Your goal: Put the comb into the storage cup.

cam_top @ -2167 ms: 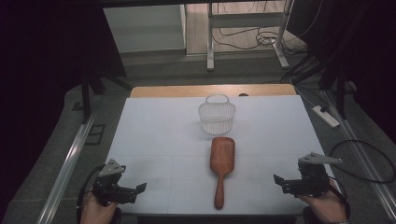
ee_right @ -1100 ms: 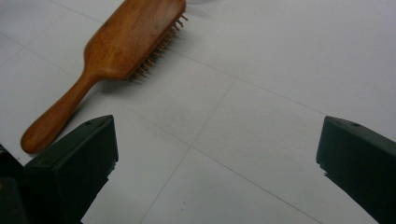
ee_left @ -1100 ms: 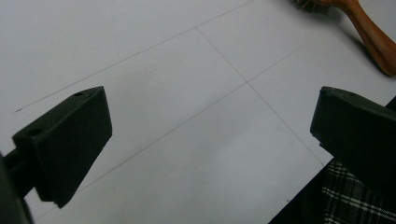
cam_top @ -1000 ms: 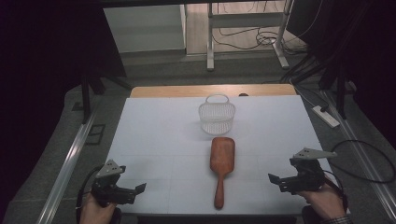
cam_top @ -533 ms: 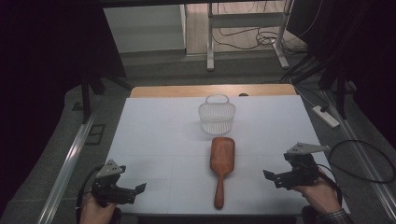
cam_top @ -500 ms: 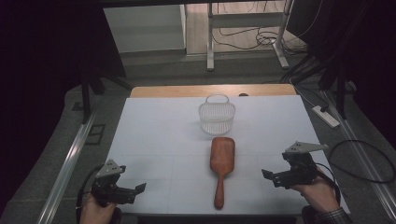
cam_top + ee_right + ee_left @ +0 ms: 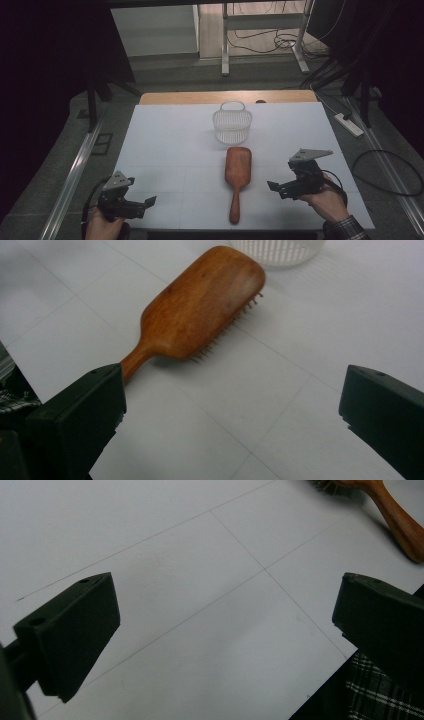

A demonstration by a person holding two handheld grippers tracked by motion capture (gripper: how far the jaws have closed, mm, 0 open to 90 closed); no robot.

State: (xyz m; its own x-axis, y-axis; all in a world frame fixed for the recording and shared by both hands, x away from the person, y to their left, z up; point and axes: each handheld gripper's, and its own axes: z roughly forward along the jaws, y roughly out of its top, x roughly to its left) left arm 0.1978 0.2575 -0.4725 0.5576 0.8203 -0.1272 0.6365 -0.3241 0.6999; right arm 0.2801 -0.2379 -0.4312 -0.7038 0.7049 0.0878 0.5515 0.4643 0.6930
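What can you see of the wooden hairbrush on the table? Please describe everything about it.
The hairbrush looks like reddish-brown polished wood, with a broad paddle head with rounded corners and a slim handle. It lies flat on the white table, bristles down; short pins show under the head's edge in the right gripper view. Its head points toward the white basket, close to it, its handle toward the person. The open right gripper is beside it, apart.

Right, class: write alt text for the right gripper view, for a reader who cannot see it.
A wooden hairbrush lies bristles-down on a white table, beyond the open black jaws of the right hand-held gripper. The base of a white basket sits past the brush's head.
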